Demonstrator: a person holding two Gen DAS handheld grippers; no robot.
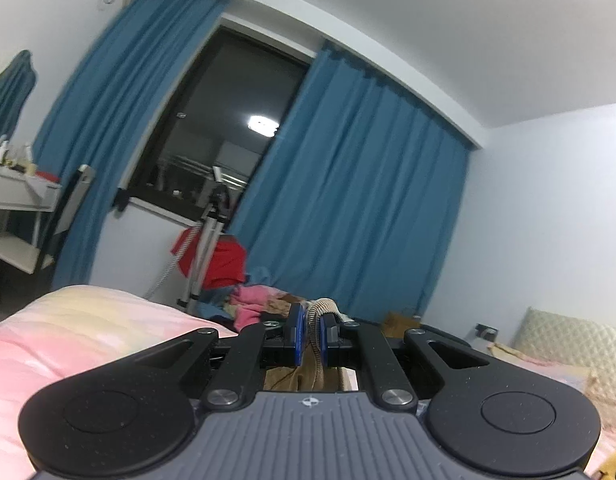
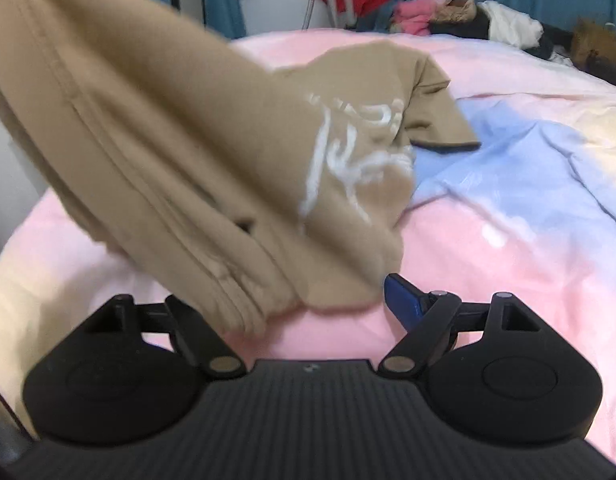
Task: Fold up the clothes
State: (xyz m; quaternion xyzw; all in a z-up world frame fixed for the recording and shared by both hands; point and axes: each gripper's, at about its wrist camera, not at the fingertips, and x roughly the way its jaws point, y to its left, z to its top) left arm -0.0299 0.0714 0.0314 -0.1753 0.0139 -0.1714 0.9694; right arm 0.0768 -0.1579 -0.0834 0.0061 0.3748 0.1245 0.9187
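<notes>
Pinching a ribbed tan hem (image 1: 316, 332) of the tan sweatshirt (image 2: 212, 168) between the blue pads (image 1: 298, 334) of the left gripper (image 1: 311, 334), pressed close on the cloth and raised toward blue curtains (image 1: 347, 184) and a dark window (image 1: 224, 120). Hanging lifted and blurred across the right wrist view, white lettering (image 2: 347, 160) outward, far sleeve (image 2: 439, 120) trailing onto the pink and blue duvet (image 2: 507, 220), clothes pile (image 2: 447, 16) heaped at the far edge. Spread wide at the right gripper (image 2: 311, 300): one blue pad (image 2: 403, 304) just beside the cloth's lower edge, the other finger hidden behind it, grip impossible to tell.
</notes>
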